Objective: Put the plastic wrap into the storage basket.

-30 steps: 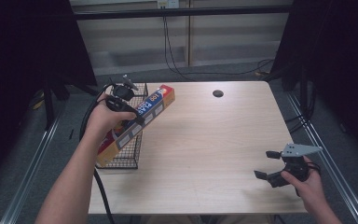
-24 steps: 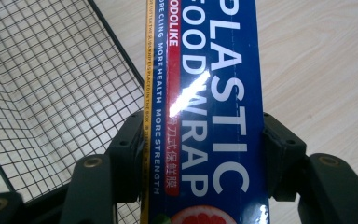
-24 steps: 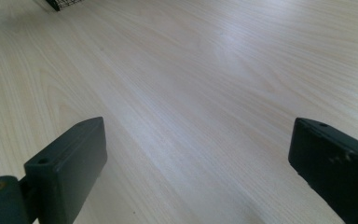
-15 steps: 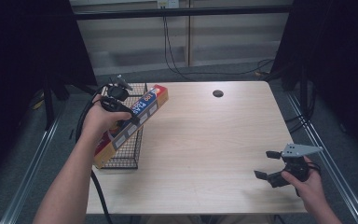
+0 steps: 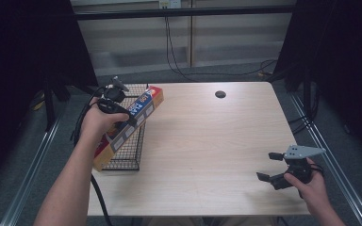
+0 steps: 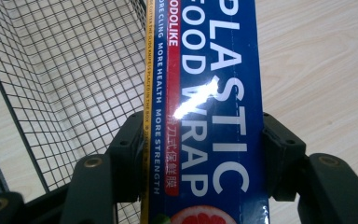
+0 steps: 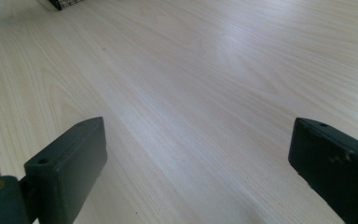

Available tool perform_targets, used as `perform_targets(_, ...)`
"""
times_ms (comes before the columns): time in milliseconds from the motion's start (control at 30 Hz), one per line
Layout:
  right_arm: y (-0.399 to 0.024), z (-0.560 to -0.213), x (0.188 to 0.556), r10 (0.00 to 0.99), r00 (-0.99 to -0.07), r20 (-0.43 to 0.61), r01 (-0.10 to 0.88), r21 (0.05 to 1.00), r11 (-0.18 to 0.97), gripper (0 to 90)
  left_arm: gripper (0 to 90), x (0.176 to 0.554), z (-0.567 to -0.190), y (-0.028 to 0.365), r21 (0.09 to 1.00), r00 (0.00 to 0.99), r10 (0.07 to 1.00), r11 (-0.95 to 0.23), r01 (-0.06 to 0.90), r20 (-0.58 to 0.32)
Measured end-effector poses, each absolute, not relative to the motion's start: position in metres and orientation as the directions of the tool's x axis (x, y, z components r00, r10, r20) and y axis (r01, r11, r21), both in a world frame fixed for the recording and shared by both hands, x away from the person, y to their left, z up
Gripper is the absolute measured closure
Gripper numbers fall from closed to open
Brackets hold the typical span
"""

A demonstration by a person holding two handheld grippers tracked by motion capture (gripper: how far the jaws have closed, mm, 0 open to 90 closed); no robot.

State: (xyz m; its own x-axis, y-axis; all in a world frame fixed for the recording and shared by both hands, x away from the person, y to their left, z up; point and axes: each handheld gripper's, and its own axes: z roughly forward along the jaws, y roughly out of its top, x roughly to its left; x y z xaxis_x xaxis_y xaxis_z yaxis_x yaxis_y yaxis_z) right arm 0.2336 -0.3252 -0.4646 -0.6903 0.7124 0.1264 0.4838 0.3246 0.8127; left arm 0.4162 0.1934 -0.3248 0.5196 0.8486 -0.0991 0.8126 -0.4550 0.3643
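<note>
A long box point(image 5: 131, 123) of plastic wrap is clamped across its width by the left gripper point(image 5: 122, 112) at the left of the high view, its jaws pressed on the box's two long sides, as is seen in the left gripper view point(image 6: 205, 154). The box is held tilted over a wire basket point(image 5: 127, 148) at the table's point(image 5: 207, 141) left edge, one end reaching toward the upper middle of the frame. The right gripper point(image 5: 275, 167) is held at the lower right, jaws wide with nothing between them, bare wood being seen past them in its own view. Because the box is long and glossy, and gripped at one spot, it is judged that it could pivot or slip; an end might also catch the basket's rim and tip the basket.
</note>
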Motion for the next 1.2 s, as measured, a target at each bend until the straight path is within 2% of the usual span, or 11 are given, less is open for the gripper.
perform_targets(1200, -0.324, -0.465, 0.234, 0.709, -0.694, 0.125, 0.480, 0.815, 0.326, 4.2, 43.2, 0.417, -0.335, 0.219, 0.366, 0.388, 0.917, -0.329, 0.870, -0.096)
